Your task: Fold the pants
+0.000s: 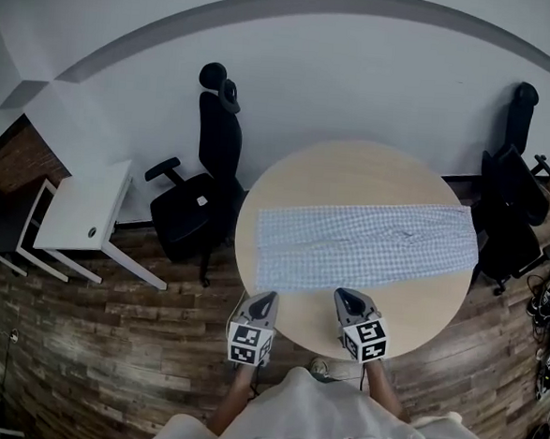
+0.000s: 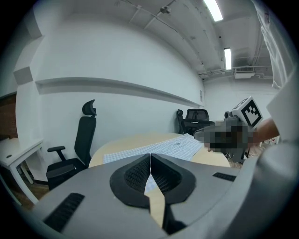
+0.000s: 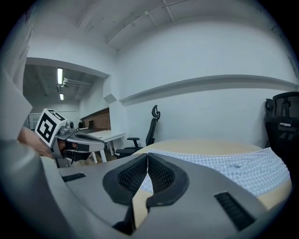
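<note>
Light blue checked pants [image 1: 362, 243] lie spread flat across the round beige table [image 1: 409, 312], running left to right. Both grippers hover over the table's near edge, just short of the pants' near hem. My left gripper [image 1: 265, 300] is near the hem's left part and my right gripper [image 1: 346, 298] near its middle. In the left gripper view the left gripper [image 2: 150, 159] has its jaws pressed together with nothing between them, and the pants [image 2: 161, 148] lie ahead. The right gripper [image 3: 147, 159] is likewise shut and empty, with the pants [image 3: 243, 170] ahead to the right.
A black office chair [image 1: 207, 186] stands at the table's far left. Another black chair [image 1: 513, 198] stands at the right. A white desk [image 1: 83, 208] is at the left on the wooden floor. Cables [image 1: 549, 308] lie at the right edge.
</note>
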`<state>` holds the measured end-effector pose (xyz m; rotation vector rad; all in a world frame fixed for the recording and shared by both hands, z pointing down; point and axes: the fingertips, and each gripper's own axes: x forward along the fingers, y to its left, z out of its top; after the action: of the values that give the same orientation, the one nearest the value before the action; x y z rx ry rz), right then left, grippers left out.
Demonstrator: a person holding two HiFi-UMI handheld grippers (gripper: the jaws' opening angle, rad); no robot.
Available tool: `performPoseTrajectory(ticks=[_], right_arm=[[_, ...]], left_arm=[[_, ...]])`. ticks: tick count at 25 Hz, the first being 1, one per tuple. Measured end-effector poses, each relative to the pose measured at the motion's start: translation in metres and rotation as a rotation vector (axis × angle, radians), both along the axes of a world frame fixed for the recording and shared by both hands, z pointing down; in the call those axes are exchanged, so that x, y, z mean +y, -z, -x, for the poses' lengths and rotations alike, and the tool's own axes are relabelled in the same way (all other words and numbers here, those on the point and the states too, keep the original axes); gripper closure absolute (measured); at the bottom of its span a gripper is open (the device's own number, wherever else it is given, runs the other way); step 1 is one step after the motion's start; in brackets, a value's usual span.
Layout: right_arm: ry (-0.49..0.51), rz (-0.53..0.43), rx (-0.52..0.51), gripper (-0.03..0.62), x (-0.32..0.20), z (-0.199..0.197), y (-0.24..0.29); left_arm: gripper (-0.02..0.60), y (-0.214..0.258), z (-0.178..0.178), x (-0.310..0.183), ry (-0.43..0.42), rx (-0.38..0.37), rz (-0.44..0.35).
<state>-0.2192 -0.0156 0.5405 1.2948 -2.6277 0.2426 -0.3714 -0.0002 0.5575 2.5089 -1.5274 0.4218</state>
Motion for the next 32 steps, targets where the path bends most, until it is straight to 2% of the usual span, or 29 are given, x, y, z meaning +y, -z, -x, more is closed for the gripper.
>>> performPoseTrajectory(ticks=[8, 19, 26, 32], right_arm=[[0.043, 0.03, -0.015, 0.565, -0.048, -0.01, -0.01], [0.046, 0.097, -0.038, 0.565, -0.057, -0.014, -0.035], [0.036, 0.107, -0.014, 0.565, -0.081, -0.016, -0.04], [0.028, 0.114, 0.031, 0.565, -0.124, -0.01, -0.043]], left_arm=[[0.549, -0.007, -0.006, -0.039, 0.047, -0.025, 0.034], [0.549, -0.023, -0.008, -0.052, 0.046, -0.056, 0.094], [0.549, -0.035, -0.001, -0.077, 0.042, -0.043, 0.114], [0.549, -0.048, 0.02, -0.122, 0.017, -0.054, 0.136]])
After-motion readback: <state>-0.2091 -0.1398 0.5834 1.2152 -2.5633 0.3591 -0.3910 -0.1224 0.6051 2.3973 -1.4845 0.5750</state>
